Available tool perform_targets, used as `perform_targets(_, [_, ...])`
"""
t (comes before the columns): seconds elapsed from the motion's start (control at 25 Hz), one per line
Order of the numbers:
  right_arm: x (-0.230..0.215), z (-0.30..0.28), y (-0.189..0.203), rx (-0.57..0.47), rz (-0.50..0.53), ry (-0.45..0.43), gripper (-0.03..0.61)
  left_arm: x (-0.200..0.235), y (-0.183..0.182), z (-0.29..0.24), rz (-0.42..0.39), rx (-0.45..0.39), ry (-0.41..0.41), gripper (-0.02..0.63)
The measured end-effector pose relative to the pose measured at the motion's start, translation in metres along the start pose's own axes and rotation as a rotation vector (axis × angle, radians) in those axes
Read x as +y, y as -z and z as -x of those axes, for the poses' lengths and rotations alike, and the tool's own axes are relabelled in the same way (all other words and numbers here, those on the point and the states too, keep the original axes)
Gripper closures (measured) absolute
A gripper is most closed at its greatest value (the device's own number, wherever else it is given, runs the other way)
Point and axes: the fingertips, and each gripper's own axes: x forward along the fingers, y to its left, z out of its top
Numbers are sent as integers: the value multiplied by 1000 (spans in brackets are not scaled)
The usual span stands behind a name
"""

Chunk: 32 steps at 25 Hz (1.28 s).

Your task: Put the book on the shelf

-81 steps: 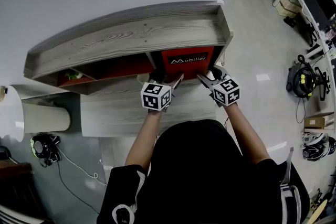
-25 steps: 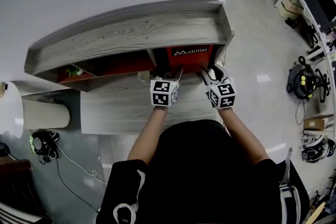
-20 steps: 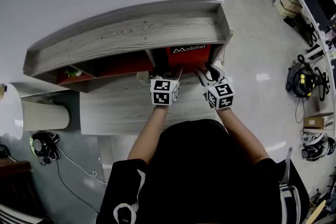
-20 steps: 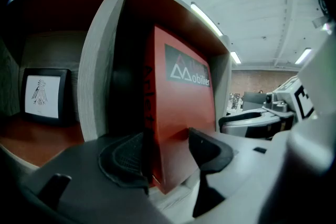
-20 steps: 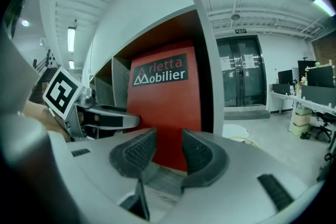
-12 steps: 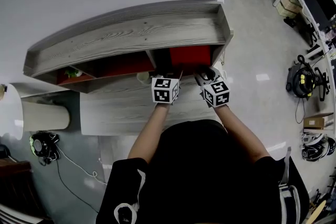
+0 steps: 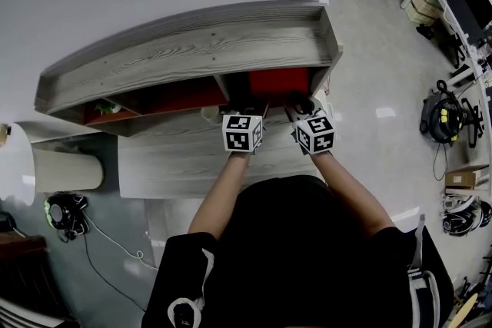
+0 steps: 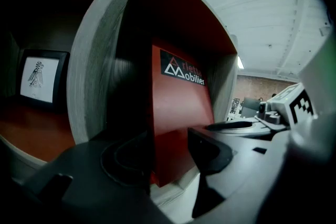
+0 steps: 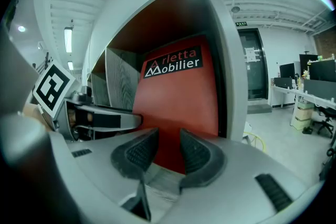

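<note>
The shelf (image 7: 192, 50) fills the space ahead of both my claws. It is a grey wooden unit with red-lined bays, and its right end bay opens straight in front of them. The book (image 8: 181, 113) stands upright in that bay with its red cover turned out towards me. It rises just beyond my right claw's tips and right at my left claw.

My left claw (image 8: 170, 157) sits at the book's lower left edge, one jaw on each side of it. That view is dark, but the pads seem to press on the book, so I read it as pinching the book.

My right claw (image 9: 160, 152) is just right of the left one, low before the cover. Its jaws have just been closing and stand a narrow gap apart with nothing between them. The cover shows through the gap, beyond the pads.

Left of my left claw, past the grey divider (image 8: 92, 76), a small framed picture (image 8: 39, 76) stands in the next bay.
</note>
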Motion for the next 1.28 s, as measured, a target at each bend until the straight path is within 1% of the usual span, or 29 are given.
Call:
perform_targets(0.12, [0,-5,-2,-1,-7,5,456,2,0,9,11,-10,-8,376])
perform_targets(0.28, [0,-13,-5,-5,-28,14,456,6,3,23,55,-26,-26,376])
perform_targets(0.4, [0,-19,-6,-9,-47,25,456,10,6,32,68,-32,-27,376])
perform_targets(0.52, [-1,-24,-8,-13,-60,33,457,12,5,40,70,-39,-23,376])
perform_targets(0.76, [-3,-35,-12,-11,-72,42,457,5,7,53,54,-37,19,376])
perform_targets(1.04, [-7,-46,-15,-12,-69,70,457,0,18,67,58,-29,29,376])
perform_targets(1.28, [-13,-59,-17,-11,-79,88,457,6,23,82,62,-29,21,376])
